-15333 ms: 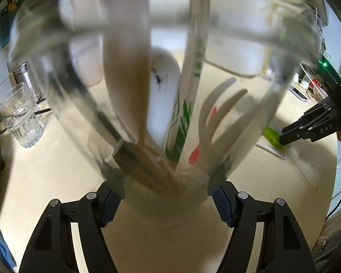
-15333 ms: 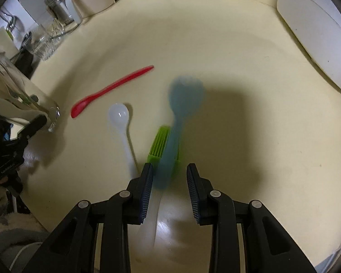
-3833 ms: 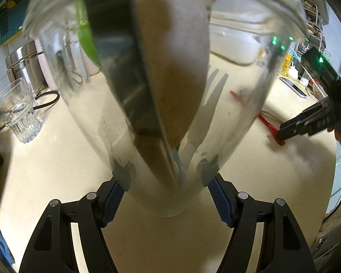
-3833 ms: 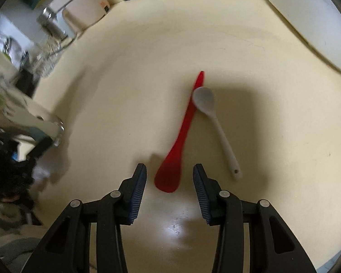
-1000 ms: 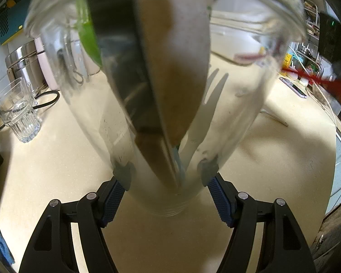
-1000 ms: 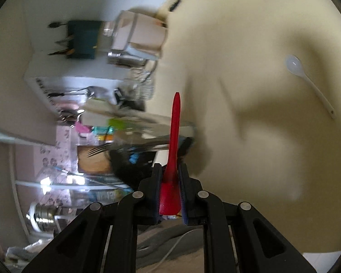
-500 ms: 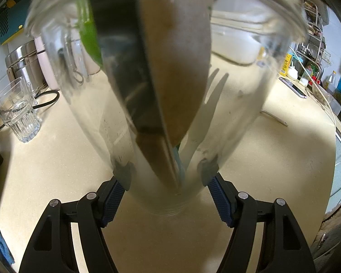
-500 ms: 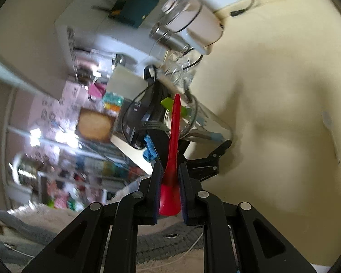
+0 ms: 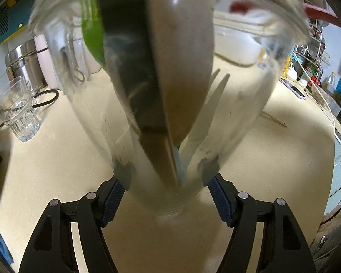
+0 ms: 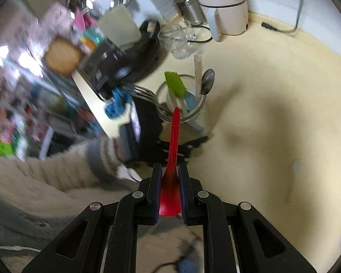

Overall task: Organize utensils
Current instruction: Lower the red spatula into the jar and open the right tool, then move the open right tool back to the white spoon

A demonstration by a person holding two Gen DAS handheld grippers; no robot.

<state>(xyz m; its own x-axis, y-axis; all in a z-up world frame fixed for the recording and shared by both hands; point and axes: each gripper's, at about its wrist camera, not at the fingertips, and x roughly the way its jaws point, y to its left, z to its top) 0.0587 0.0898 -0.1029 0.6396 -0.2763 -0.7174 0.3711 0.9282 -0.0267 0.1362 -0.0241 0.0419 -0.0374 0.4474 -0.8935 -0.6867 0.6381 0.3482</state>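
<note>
My left gripper [image 9: 168, 195] is shut on a clear glass jar [image 9: 245, 104] that stands on the cream counter and fills the left wrist view. Inside it are a wooden spatula [image 9: 181, 52], a green utensil [image 9: 92, 36] and a white fork [image 9: 206, 111]. My right gripper [image 10: 169, 177] is shut on the bowl end of a red spoon [image 10: 173, 143], whose handle tip points at the jar's [image 10: 202, 113] open mouth from above. The red spoon [image 9: 316, 13] also shows at the jar's upper right rim. A white spoon [image 10: 293, 182] lies blurred on the counter at the right.
A ribbed drinking glass [image 9: 18, 113] stands left of the jar, with steel canisters [image 9: 22, 61] and a pale kettle [image 10: 225, 11] behind. A person's woolly sleeve [image 10: 45, 175] reaches to the left gripper. A white board [image 9: 236, 45] lies at the back; a phone [image 9: 293, 88] at far right.
My right gripper has risen and rolled with the red spoon, and now looks down on the jar's mouth. The left gripper and jar have stayed put.
</note>
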